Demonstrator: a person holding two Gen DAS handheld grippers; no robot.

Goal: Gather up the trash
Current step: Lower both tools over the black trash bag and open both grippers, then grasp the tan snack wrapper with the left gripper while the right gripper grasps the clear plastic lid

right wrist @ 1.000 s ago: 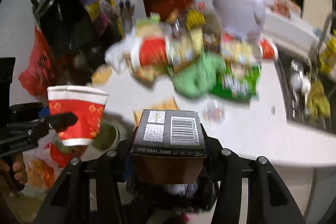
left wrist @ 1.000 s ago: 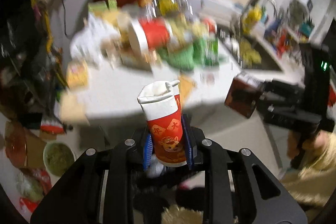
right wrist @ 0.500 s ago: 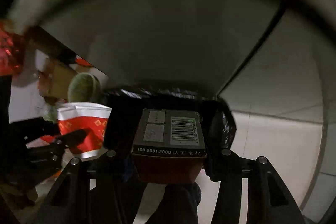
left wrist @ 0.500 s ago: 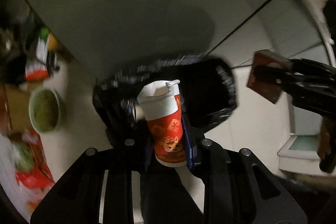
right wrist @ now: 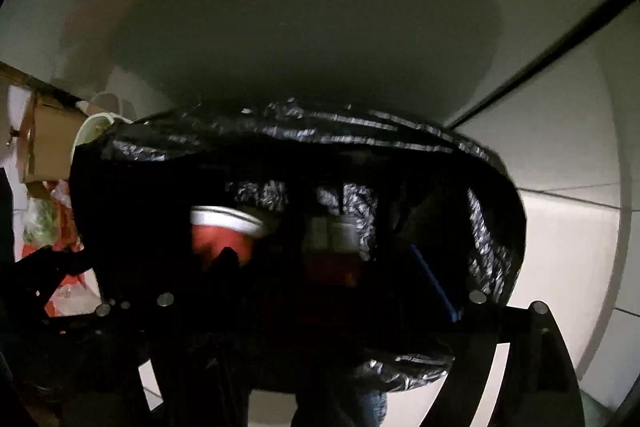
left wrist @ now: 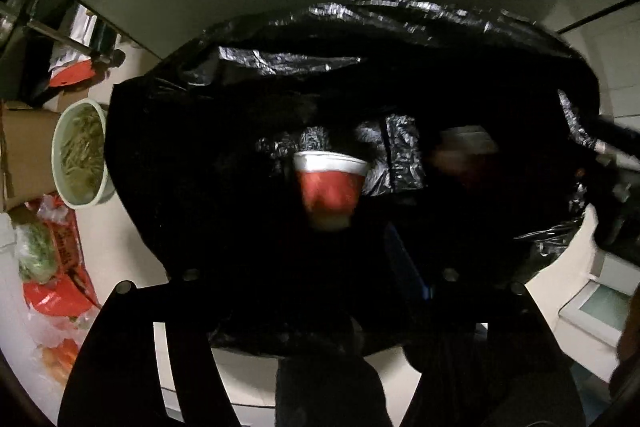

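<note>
A black trash bag [left wrist: 248, 75] lies open below both grippers; it also fills the right wrist view [right wrist: 496, 195]. A red and white paper cup [left wrist: 328, 187] is loose inside the bag, blurred, beyond my left gripper [left wrist: 320, 267], whose jaws stand wide apart and empty. The cup also shows in the right wrist view [right wrist: 220, 231]. A brown carton [right wrist: 332, 251] sits blurred inside the bag, past my right gripper [right wrist: 320, 291], whose jaws are spread apart. The carton shows dimly in the left wrist view [left wrist: 464, 155].
A pale green bowl of greens [left wrist: 82, 155] stands on the floor left of the bag, next to a cardboard box [left wrist: 24, 155] and red plastic bags [left wrist: 60, 267]. A white cabinet wall [right wrist: 280, 7] rises behind the bag.
Both grippers have moved closer over the bag and opened. The cup has left the left gripper and the carton has left the right gripper; both are now inside the bag.
</note>
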